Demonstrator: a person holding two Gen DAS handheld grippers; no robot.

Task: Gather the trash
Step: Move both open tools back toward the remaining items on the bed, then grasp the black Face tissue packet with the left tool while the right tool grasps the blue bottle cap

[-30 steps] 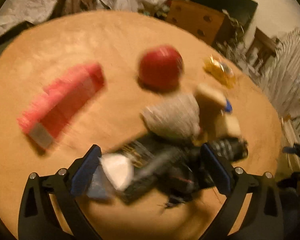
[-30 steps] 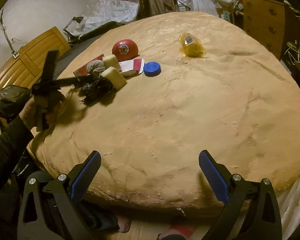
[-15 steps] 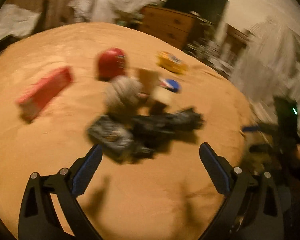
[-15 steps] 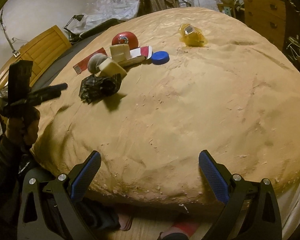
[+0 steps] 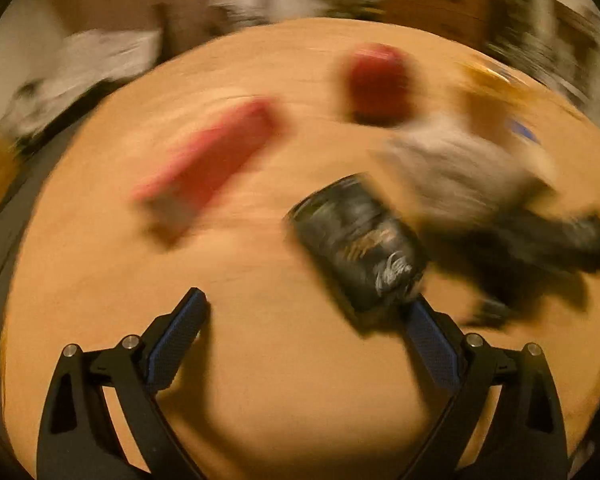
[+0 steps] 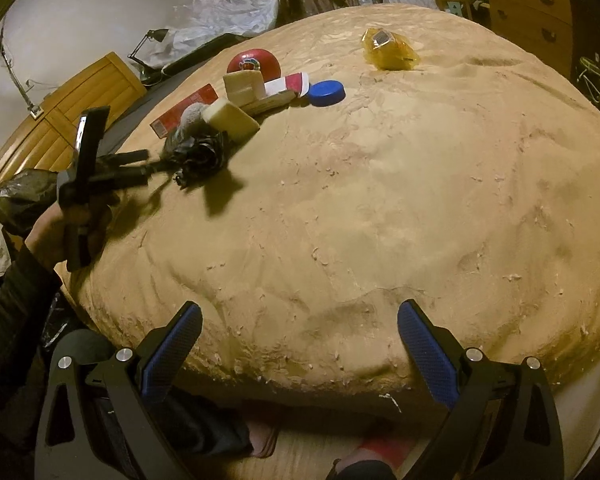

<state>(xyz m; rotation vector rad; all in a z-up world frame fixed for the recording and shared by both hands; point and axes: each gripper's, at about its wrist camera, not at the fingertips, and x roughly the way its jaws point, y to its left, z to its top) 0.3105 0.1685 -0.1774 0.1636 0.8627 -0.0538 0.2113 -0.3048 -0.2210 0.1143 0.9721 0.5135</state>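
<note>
Jaws spread on both tools, left gripper (image 5: 304,312) nears a crumpled black wrapper (image 5: 360,240) on the tan blanket (image 6: 380,200); centring it first looks wise, right gripper (image 6: 300,328) idle.

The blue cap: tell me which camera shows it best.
The right wrist view. The blue cap sits sharp and whole on the tan cover, beside the red-and-white packet. The left wrist view is smeared by motion and gives only a small blue streak at the far right.
</note>
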